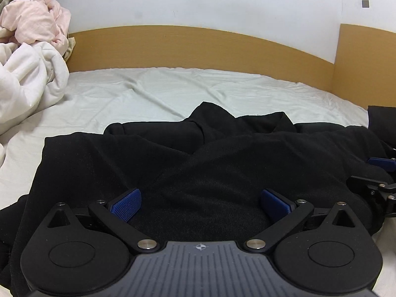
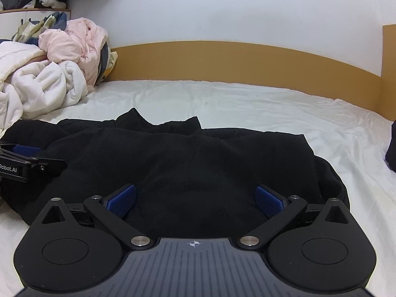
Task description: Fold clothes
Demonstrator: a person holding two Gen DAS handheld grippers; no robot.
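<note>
A black garment lies rumpled on the white bed sheet; it also shows in the right wrist view. My left gripper is open, its blue pads spread wide just above the garment's near part. My right gripper is open too, its blue pads spread over the garment's near right part. The right gripper shows at the right edge of the left wrist view. The left gripper shows at the left edge of the right wrist view. Neither holds cloth.
A heap of white and pink bedding sits at the back left, also in the right wrist view. A wooden headboard and white wall bound the far side. Another dark cloth lies at the right edge.
</note>
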